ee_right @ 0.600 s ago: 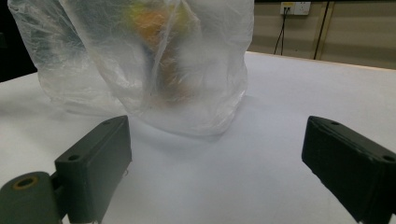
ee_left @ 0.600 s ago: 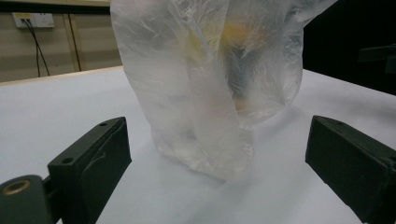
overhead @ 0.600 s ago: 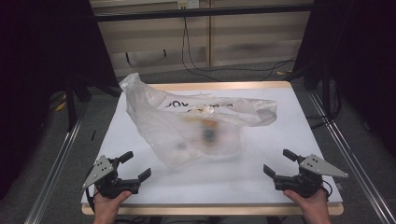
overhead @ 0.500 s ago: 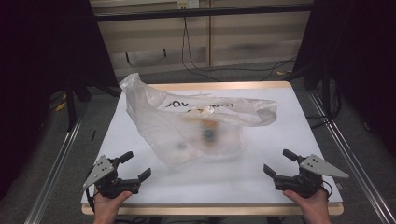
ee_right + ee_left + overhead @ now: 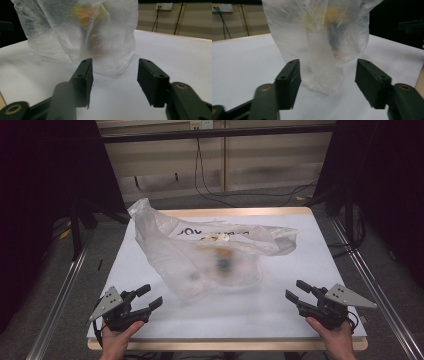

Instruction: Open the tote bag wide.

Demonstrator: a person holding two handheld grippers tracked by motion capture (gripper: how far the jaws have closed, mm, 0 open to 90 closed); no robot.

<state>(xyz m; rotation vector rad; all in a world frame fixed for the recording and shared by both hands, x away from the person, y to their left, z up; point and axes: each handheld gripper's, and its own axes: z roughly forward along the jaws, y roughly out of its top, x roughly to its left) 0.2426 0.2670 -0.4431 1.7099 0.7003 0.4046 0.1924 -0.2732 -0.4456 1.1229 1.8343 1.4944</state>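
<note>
- Black jaws stand apart on both of your tongs: the left gripper (image 5: 149,297) near the front-left corner and the right gripper (image 5: 295,291) near the front-right corner each hold nothing.
- In the left gripper view, your left gripper (image 5: 327,75) points at the near edge of the plastic bag (image 5: 319,37), close to it but not touching; the film sits past the jaw tips.
- In the right gripper view, your right gripper (image 5: 114,75) faces the same bag (image 5: 82,32) from the other side, also apart from it.
- The thin, cloudy plastic bag (image 5: 200,255) lies crumpled at the middle of the white table (image 5: 320,255), with blurred yellow and dark contents inside (too hazy to name).
- By my reading, nothing is done yet: the bag is ungripped and its contents are inside, so the approach, the grasp and all handling are left to you.
</note>
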